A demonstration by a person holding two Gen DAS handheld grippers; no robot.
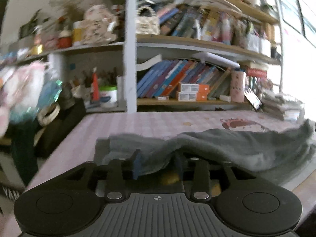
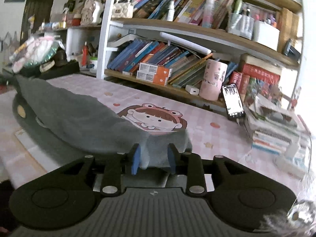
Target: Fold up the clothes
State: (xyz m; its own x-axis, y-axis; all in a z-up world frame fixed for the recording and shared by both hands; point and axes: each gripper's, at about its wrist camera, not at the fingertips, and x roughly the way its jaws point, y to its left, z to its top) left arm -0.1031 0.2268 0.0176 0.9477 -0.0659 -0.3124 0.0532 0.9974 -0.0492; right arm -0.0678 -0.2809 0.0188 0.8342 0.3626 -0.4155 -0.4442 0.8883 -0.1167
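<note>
Bookshelves crammed with leaning books (image 2: 158, 59) fill the far wall, and in front of them sits a desk (image 2: 217, 130) under a pink checked cover printed with a cartoon girl in a frog hat (image 2: 156, 120). A pink cup (image 2: 212, 81) and a propped phone (image 2: 234, 100) stand at the far right, beside a stack of notebooks (image 2: 276, 132).

The grey garment (image 2: 75, 116) hangs lifted off the desk, strung between both grippers. The right gripper (image 2: 153, 158) has its blue-padded fingers (image 2: 135, 160) closed on one bunched corner, cloth filling the gap between them. From there the fabric runs away to the left and far, sagging slightly in the middle, towards the other tool, whose dark body shows under the cloth at the left edge.

From the left wrist view the same garment (image 1: 237, 146) stretches off to the right, and the left gripper (image 1: 158, 164) has its fingers (image 1: 137, 165) pinched on a fold of the near edge; a lump of cloth drapes over them, so how deep the bite goes I cannot tell.

So the garment's long axis lies left to right across the desk, one end in each hand, neither hand nearer its middle. Whatever fold comes next seems to depend on the two ends travelling together, keeping that span level. If one end leads, the sagging middle will likely drag on the cover and wrinkle.
</note>
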